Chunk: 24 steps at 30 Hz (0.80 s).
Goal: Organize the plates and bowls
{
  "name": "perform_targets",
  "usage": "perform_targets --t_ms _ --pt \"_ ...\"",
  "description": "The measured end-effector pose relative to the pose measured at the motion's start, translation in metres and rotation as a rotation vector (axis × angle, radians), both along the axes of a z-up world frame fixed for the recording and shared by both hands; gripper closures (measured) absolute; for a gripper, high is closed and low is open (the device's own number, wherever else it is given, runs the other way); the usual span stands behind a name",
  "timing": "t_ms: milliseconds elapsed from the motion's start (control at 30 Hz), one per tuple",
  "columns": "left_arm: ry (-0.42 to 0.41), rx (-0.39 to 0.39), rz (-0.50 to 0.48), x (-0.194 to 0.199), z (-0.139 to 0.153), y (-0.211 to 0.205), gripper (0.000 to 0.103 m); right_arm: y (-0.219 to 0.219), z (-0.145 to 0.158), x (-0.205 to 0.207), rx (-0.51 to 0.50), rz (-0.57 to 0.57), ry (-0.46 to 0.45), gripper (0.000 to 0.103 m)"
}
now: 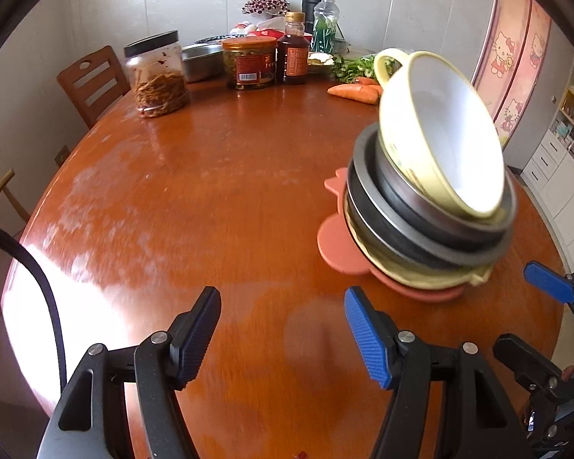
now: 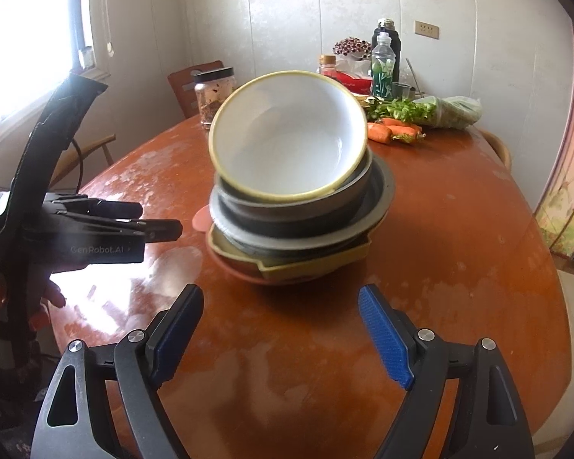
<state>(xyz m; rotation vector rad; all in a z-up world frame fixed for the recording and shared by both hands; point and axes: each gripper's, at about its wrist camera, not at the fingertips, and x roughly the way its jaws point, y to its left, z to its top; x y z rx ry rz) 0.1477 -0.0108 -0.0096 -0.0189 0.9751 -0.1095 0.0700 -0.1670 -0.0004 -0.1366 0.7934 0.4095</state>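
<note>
- Here, a stack of dishes is seen on the round wooden table, right of centre in the left wrist view and at the middle of the right wrist view.
- At the top, a yellow bowl with a white inside is tilted steeply, its opening turned towards the cameras and its handle at the far upper edge.
- Beneath it, two dark grey bowls are nested, also leaning.
- Under those, a yellow dish with squared corners is set on a flat pink plate, which touches the tabletop.
- The left gripper is held wide apart above bare wood, near the stack but clear of it; nothing is gripped between its fingers.
- The right gripper is likewise spread wide, just short of the stack, with nothing between the blue pads.
- At the far edge of the table, a clear jar with a black lid, an orange-lidded jar, a dark sauce bottle, carrots and leafy greens are gathered, well apart from the stack.
- A wooden chair is placed beside the table on the far left.
</note>
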Motion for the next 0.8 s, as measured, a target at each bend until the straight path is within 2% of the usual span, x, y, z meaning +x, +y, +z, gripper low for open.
perform_targets --t_ms 400,800 --pt "-0.033 -0.035 -0.009 -0.058 -0.001 -0.016 0.03 -0.006 -0.006 -0.035 0.025 -0.054 -0.015 0.018" --pt "-0.023 -0.024 0.002 -0.078 -0.009 -0.022 0.03 -0.018 -0.013 -0.053 0.062 -0.111 -0.016 0.018"
